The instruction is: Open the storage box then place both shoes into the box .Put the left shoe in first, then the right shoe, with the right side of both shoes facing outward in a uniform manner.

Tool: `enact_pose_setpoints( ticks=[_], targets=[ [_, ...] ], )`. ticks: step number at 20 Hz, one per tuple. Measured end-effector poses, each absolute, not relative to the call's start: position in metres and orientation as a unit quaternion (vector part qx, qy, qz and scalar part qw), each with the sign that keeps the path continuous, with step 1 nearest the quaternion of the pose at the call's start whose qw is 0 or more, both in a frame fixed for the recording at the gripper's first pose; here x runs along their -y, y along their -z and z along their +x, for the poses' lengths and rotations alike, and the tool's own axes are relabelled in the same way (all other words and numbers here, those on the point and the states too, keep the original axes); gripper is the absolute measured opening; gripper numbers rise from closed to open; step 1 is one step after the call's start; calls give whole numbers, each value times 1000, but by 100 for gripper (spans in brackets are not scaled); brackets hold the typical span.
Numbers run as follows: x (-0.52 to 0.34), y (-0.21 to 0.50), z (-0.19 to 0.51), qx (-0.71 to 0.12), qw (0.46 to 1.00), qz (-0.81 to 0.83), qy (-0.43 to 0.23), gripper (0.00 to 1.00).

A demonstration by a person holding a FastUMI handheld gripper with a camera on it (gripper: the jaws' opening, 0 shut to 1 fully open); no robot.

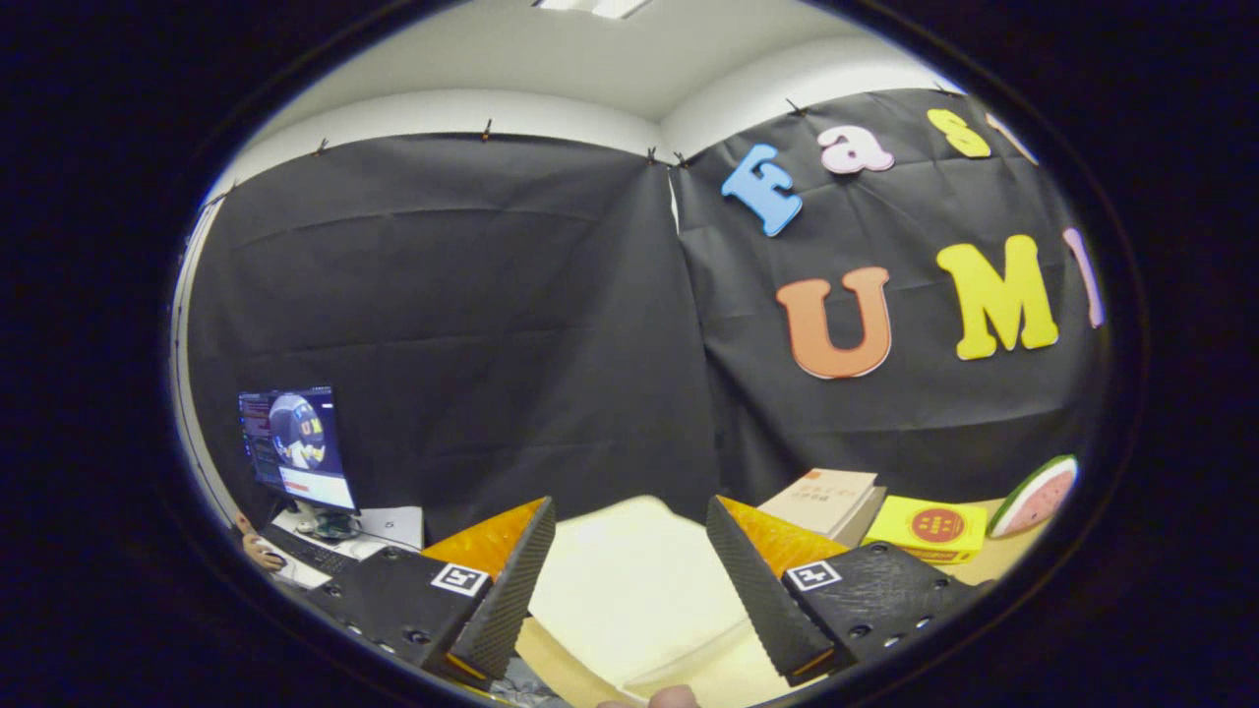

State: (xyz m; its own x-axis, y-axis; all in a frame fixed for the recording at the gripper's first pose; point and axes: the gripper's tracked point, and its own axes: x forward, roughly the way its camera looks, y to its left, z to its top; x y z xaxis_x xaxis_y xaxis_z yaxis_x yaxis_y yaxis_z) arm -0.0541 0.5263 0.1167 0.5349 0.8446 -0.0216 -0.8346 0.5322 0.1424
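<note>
the hand-held gripper (629, 580) hangs open and empty; the cream storage box (629, 590) lies between and just ahead of its fingers, its flat lid running away from them.

Bright, even light falls from a ceiling lamp (595, 6) overhead, which glares white. The black cloth wall (472, 324) stays matte, creases faintly lit. Fisheye bending curves everything far out (worst at left). The monitor (295, 444) glows; shadows are soft.
</note>
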Motion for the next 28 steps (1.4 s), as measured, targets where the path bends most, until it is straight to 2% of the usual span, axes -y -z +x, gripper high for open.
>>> enact_pose_setpoints(
  ticks=[3, 9, 15, 20, 28],
  targets=[
    [-509, -112, -50, -46, 881, 57, -467, 97],
    [-421, -118, -14, -5, 927, 54, -372, 95],
    [-312, -86, 4, -24, 952, 52, -300, 95],
    [-207, -63, 23, -11, 977, 26, -213, 95],
    [-55, 28, 52, -91, 991, 26, -95, 95]
  ],
)
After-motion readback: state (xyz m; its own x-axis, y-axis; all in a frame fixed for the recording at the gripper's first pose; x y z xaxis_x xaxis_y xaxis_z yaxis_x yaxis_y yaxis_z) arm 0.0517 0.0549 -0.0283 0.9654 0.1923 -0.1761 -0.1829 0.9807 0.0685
